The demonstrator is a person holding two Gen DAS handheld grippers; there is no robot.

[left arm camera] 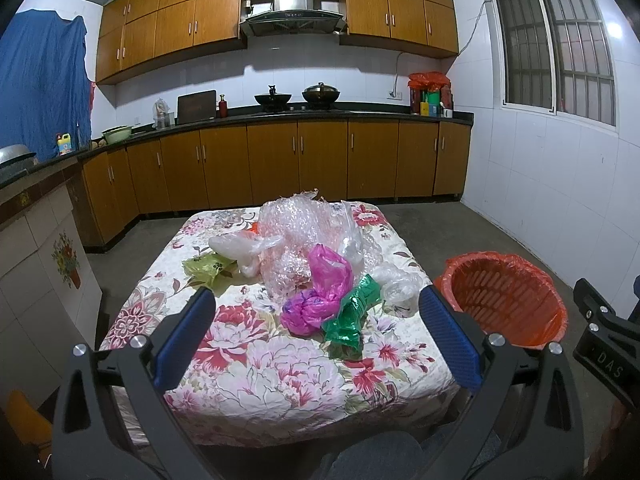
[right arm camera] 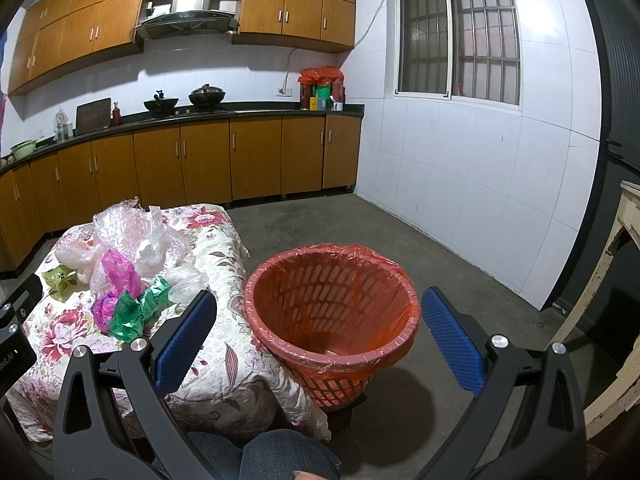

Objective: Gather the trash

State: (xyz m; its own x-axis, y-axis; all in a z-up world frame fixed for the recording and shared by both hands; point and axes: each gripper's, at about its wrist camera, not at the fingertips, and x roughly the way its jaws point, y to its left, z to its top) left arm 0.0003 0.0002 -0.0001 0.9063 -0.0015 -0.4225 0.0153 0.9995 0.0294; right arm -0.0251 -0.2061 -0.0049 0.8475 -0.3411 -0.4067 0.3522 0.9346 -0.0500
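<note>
A heap of plastic trash lies on the flowered table (left arm camera: 256,376): crumpled bubble wrap (left arm camera: 296,224), a white bag (left arm camera: 240,246), a yellow-green bag (left arm camera: 206,266), a magenta bag (left arm camera: 316,296) and a green bag (left arm camera: 352,312). My left gripper (left arm camera: 316,320) hangs open in front of the heap, apart from it, the magenta and green bags showing between its blue pads. An orange bin with a red liner (right arm camera: 332,312) stands to the right of the table (right arm camera: 224,344). My right gripper (right arm camera: 320,328) is open, above and short of the bin's near rim, holding nothing.
Kitchen cabinets (left arm camera: 280,164) and a counter with woks line the far wall. A tiled wall with a window (right arm camera: 460,36) is on the right. A pale wooden frame (right arm camera: 616,312) stands at the far right. A person's denim-clad knees (right arm camera: 280,456) are below the grippers.
</note>
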